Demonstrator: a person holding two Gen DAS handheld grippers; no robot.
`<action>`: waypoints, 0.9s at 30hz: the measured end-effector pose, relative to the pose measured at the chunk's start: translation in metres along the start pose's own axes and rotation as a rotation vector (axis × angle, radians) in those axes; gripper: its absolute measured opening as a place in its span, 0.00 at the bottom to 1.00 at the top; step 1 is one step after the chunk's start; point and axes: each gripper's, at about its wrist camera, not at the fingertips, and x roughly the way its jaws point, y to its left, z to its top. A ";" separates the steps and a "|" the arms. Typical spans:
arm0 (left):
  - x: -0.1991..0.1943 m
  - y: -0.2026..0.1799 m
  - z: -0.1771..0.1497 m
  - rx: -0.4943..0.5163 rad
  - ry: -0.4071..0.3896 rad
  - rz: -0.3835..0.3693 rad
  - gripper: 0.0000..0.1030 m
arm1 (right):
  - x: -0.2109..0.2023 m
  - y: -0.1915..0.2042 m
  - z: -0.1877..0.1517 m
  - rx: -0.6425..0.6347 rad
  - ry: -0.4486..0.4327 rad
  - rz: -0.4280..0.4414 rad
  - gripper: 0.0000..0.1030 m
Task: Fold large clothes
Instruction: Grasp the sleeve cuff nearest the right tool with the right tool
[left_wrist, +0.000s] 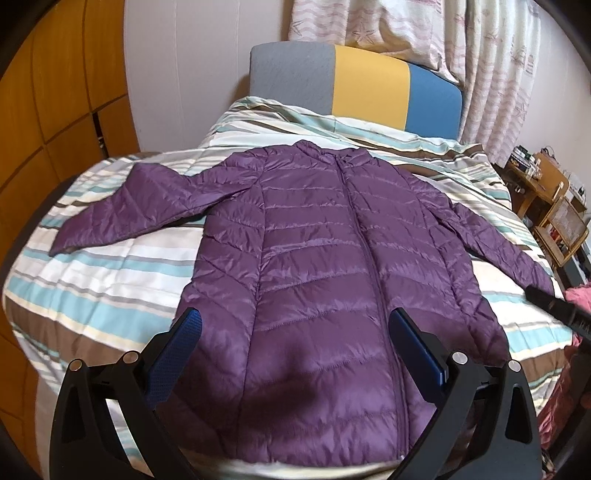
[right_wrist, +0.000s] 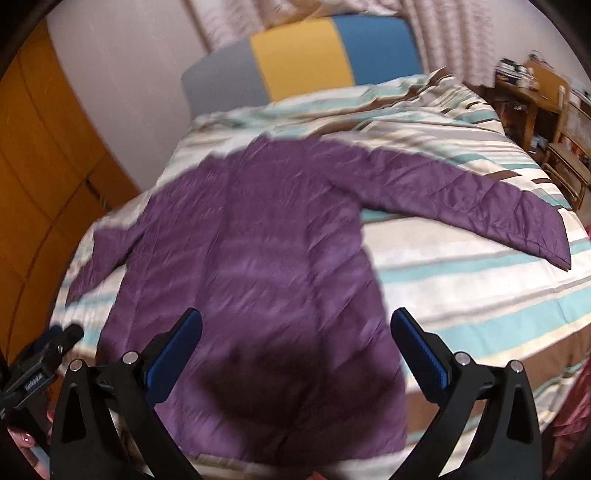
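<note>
A purple quilted puffer jacket (left_wrist: 317, 266) lies flat and front-up on the striped bed, zipped, with both sleeves spread out to the sides. My left gripper (left_wrist: 295, 325) is open and empty, hovering above the jacket's lower hem. My right gripper (right_wrist: 295, 325) is open and empty, also above the lower part of the jacket (right_wrist: 258, 258). The right wrist view is blurred. The tip of the right gripper shows at the right edge of the left wrist view (left_wrist: 554, 302). The left gripper shows at the lower left of the right wrist view (right_wrist: 48, 354).
The bed has a striped quilt (left_wrist: 103, 280) in white, teal and brown. A grey, yellow and blue headboard cushion (left_wrist: 354, 85) stands at the far end. Wooden wardrobe doors (left_wrist: 48, 110) are on the left. Wooden shelves (left_wrist: 554, 206) and curtains (left_wrist: 517, 74) are on the right.
</note>
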 end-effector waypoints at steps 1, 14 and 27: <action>0.010 0.004 0.002 -0.008 0.008 -0.003 0.97 | 0.000 -0.007 0.002 0.005 -0.050 -0.004 0.98; 0.138 0.054 0.039 -0.071 0.092 0.174 0.97 | 0.075 -0.188 0.019 0.492 -0.044 -0.200 0.98; 0.185 0.070 0.044 -0.018 0.032 0.270 0.97 | 0.072 -0.293 0.031 0.865 -0.299 -0.322 0.56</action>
